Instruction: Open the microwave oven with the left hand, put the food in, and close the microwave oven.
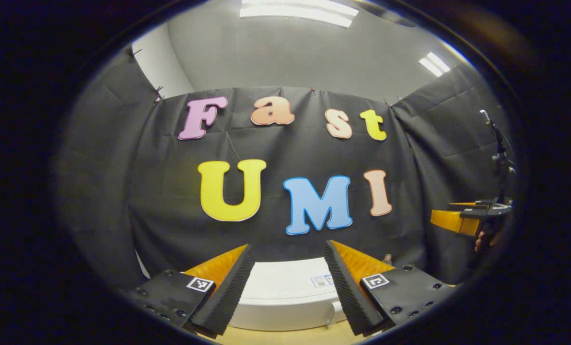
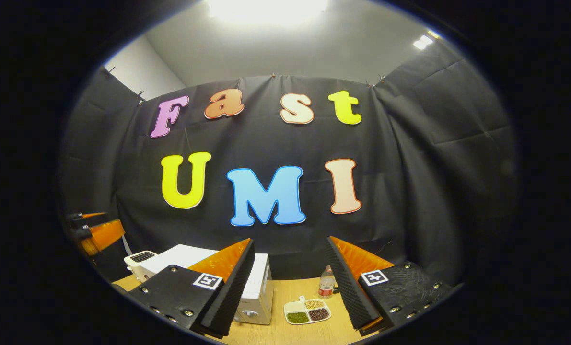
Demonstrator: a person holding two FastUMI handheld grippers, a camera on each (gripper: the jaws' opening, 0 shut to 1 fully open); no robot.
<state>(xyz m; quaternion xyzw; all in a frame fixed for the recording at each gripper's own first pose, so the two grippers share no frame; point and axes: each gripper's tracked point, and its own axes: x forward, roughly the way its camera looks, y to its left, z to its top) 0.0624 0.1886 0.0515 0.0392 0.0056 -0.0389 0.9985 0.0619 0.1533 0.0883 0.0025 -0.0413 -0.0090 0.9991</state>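
While the left gripper view crops the microwave [image 1: 285, 292], the right gripper view adds a food tray [image 2: 307, 311].

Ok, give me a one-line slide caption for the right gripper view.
Right gripper open above the table, with the white microwave, a divided food tray and a bottle ahead.

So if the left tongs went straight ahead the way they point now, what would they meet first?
Probably the black cloth wall. The open left tongs point over the top of the white microwave, which sits low between their fingers. Depth is unclear, so a slight dip might graze its top.
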